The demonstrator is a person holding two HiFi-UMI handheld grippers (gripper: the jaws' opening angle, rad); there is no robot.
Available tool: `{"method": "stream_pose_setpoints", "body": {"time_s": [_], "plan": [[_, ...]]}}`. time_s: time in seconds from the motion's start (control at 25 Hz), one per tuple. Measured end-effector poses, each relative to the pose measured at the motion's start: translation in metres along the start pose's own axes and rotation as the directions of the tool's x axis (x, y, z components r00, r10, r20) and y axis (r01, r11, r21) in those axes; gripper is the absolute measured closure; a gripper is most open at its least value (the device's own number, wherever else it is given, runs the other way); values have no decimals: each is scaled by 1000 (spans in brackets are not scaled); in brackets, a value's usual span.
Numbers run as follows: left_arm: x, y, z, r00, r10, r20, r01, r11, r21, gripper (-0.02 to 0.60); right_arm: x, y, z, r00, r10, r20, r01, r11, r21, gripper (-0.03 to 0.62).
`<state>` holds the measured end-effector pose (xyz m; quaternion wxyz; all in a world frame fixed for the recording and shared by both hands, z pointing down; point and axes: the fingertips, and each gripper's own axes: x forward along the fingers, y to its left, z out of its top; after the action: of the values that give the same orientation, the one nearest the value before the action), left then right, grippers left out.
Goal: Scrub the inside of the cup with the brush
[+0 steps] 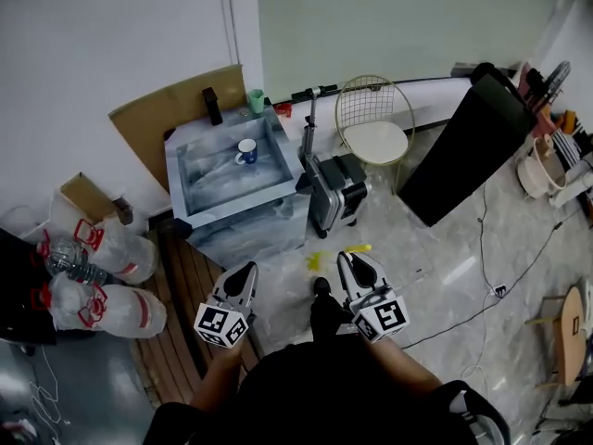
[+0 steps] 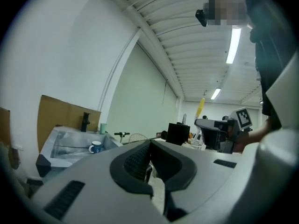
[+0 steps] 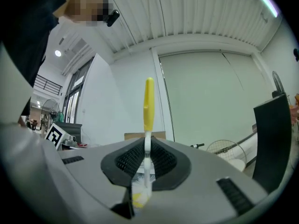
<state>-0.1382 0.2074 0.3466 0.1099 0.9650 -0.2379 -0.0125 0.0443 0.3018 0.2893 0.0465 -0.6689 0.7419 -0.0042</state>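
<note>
1. Two grippers sit low in the head view. The left gripper (image 1: 237, 288) has its jaws closed together on nothing, and the right gripper (image 1: 359, 276) is clamped on the brush (image 3: 148, 107).
2. The pads pinch the brush's white neck. Its yellow handle points ahead at 12 o'clock, and the bristles seem to lie on the camera side. I judge it light, with a stiff stem and soft bristles.
3. The cup (image 1: 246, 151) stands inside the basin (image 1: 243, 209), at 11 o'clock from the grippers and well apart from them.
4. The cup looks ceramic, so it is probably rigid, fairly heavy, slick when wet and easy to chip. Its side handle or the wall just under the rim looks like the best place to hold it.
5. The basin holds only the cup, as far as shows; what the cup holds cannot be seen. A green tumbler (image 1: 256, 99) stands on the basin's rim at 12 o'clock, near the tap (image 1: 214, 106).
</note>
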Motion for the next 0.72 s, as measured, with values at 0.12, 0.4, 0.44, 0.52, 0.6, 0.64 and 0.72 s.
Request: {"method": "stream_pose_setpoints", "body": {"time_s": [0.12, 0.4, 0.44, 0.52, 0.6, 0.64, 0.72], "plan": [[40, 16, 1, 999, 29, -17, -29, 1000, -2, 566, 34, -33, -2, 1000, 23, 11, -23, 1000, 16, 545], [139, 55, 30, 992, 123, -13, -123, 992, -40, 566, 125, -93, 6, 981, 194, -9, -193, 980, 53, 545], [148, 61, 33, 990, 143, -12, -143, 989, -42, 566, 137, -101, 6, 978, 208, -13, -207, 977, 57, 545], [165, 75, 40, 982, 186, -7, -186, 982, -38, 566, 160, -116, 6, 972, 235, -17, -233, 970, 70, 545], [179, 89, 46, 974, 227, -3, -227, 973, -38, 566, 181, -129, 7, 963, 270, -18, -268, 960, 79, 545], [185, 96, 48, 970, 243, 1, -243, 969, -46, 566, 190, -135, 7, 958, 286, -18, -284, 955, 83, 545], [194, 107, 52, 963, 269, 15, -268, 961, -69, 566, 206, -148, 7, 951, 310, -13, -308, 947, 91, 545]]}}
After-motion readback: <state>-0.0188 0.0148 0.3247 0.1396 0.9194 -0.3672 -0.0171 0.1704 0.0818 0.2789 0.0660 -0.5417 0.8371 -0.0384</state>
